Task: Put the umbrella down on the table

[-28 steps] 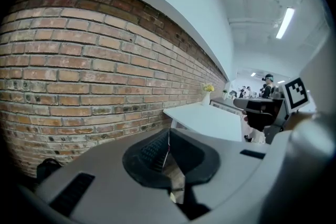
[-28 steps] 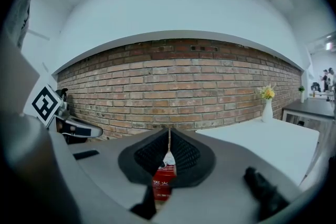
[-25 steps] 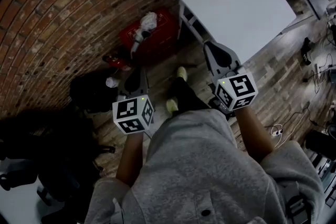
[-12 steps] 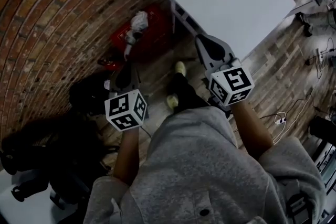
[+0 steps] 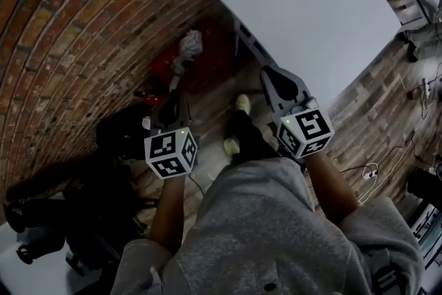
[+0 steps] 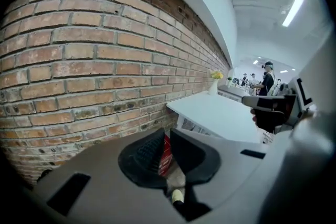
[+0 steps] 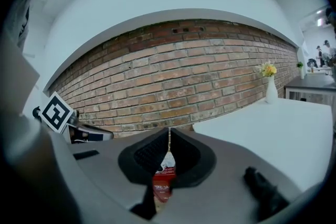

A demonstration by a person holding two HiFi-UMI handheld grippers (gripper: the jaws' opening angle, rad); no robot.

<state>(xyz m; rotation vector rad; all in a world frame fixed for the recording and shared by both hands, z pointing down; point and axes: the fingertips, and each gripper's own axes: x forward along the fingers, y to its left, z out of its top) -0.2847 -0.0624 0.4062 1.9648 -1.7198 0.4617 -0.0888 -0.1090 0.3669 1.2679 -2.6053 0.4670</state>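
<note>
I see no clear umbrella. A red crate (image 5: 200, 59) on the floor by the brick wall holds a pale bundle (image 5: 191, 43) with a thin pale stick (image 5: 175, 77) beneath it; I cannot tell what it is. My left gripper (image 5: 177, 99) points down towards the crate, shut and empty. In the left gripper view the left gripper (image 6: 167, 136) shows a strip of red crate (image 6: 166, 157) past its pads. My right gripper (image 5: 271, 71) hangs beside the white table (image 5: 311, 3), shut and empty. The right gripper (image 7: 168, 136) also looks onto the crate (image 7: 164, 183).
A brick wall (image 5: 83, 24) runs along the left. A dark bag (image 5: 121, 131) lies on the floor left of the left gripper. A white vase with flowers (image 7: 271, 86) stands on the table's far end. Cables (image 5: 369, 169) lie on the wooden floor at right.
Both grippers have sunk a little and eased forward beside the crate and the table. Their jaws are as before.
</note>
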